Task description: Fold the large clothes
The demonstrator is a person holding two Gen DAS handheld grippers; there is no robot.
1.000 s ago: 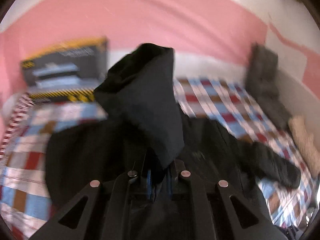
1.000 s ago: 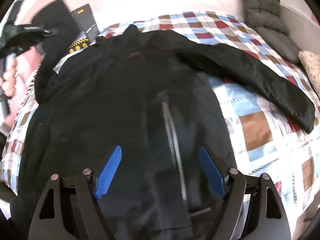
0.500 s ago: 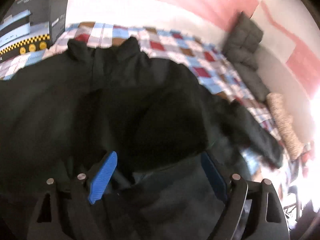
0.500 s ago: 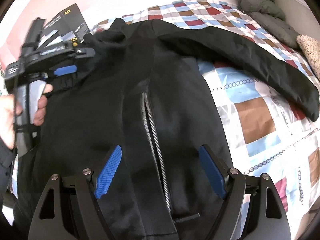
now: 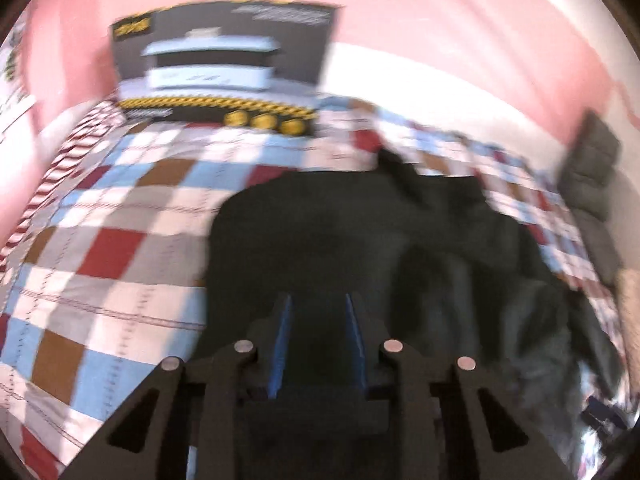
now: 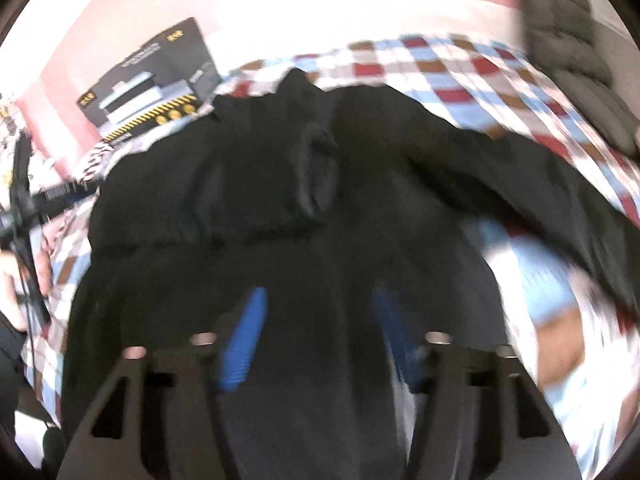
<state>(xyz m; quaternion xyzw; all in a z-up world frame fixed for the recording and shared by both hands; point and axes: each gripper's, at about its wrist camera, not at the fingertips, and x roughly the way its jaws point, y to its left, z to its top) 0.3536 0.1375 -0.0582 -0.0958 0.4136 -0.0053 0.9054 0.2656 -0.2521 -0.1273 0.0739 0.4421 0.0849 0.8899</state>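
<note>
Since a second ago, the sleeve has left the left gripper [image 5: 316, 332], whose jaws have been closing, narrow and empty, above the black zip-up jacket [image 6: 280, 184]. Right gripper [image 6: 320, 344] jaws, closing, stand apart over it. One sleeve lies folded across its chest, on the checked bed quilt [image 5: 120, 216] below pink walls.

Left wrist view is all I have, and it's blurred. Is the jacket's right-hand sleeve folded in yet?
Observer: No. The right-hand sleeve lies stretched out over the checked quilt.
Operator: Other sleeve?
Observer: The other sleeve looks folded across the chest of the jacket.
Operator: Right gripper?
Observer: The right gripper hovers over the jacket's lower front. Its jaws have just been closing, with nothing visibly pinched between them.
</note>
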